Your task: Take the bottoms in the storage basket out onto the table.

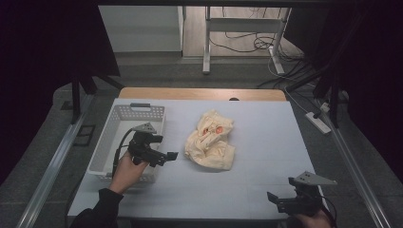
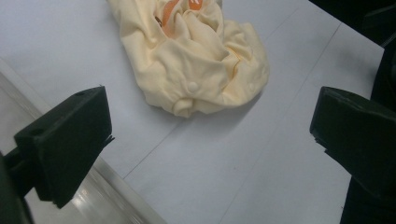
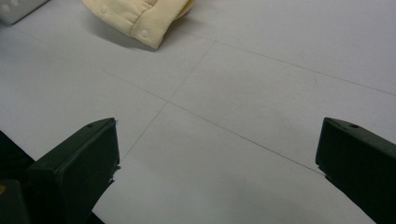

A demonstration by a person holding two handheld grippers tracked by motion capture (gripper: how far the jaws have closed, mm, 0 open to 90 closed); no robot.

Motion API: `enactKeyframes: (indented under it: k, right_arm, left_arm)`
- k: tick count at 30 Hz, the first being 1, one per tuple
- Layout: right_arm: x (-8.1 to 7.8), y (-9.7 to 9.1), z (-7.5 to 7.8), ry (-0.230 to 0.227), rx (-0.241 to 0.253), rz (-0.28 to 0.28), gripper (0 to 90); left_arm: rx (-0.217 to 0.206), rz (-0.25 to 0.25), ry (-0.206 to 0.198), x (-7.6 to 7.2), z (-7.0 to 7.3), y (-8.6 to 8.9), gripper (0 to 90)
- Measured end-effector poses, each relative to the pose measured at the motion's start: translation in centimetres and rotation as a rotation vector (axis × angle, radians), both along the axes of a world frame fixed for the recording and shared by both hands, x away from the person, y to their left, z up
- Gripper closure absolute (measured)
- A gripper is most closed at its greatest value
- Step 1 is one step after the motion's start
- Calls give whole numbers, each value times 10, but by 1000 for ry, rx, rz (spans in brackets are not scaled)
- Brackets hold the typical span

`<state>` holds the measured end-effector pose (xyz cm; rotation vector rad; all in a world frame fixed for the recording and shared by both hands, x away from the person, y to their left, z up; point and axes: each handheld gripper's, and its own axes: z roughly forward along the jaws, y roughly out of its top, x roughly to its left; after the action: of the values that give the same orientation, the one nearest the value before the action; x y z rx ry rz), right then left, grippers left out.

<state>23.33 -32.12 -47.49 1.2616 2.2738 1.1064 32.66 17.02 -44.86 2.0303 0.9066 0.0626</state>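
The garment, a crumpled pale-yellow piece with orange print and snap buttons, lies bunched near the middle of the table, a little toward the far edge. Its heap is slightly longer than wide, and its long axis runs from the far edge toward the near edge, leaning to the near right corner at its lower end. Which end is collar or hem I cannot tell; the orange print sits in the far half, and a folded, snap-lined edge faces the near side.

The left gripper is the nearer one by far. It hovers over the inner rim of the basket, which stands along the table's left edge, and its jaws stand wide and empty, aimed to the right at the garment's near-left flank. In the left gripper view the garment lies straight ahead between the open jaws, near but not touched.

The right gripper rests low at the near right corner, well apart from the garment, jaws also wide with nothing between them. In the right gripper view only the garment's snap edge shows, at the far left.

I judge the coming reach belongs to the left gripper, a short move rightward across the garment's long axis.
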Motion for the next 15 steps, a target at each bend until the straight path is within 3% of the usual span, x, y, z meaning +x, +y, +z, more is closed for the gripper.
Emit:
enactKeyframes:
  k: [15]
  right_arm:
    - [0,0,0,0,0,-1,0]
  left_arm:
    - [-17,20,8,-10,-1,12,1]
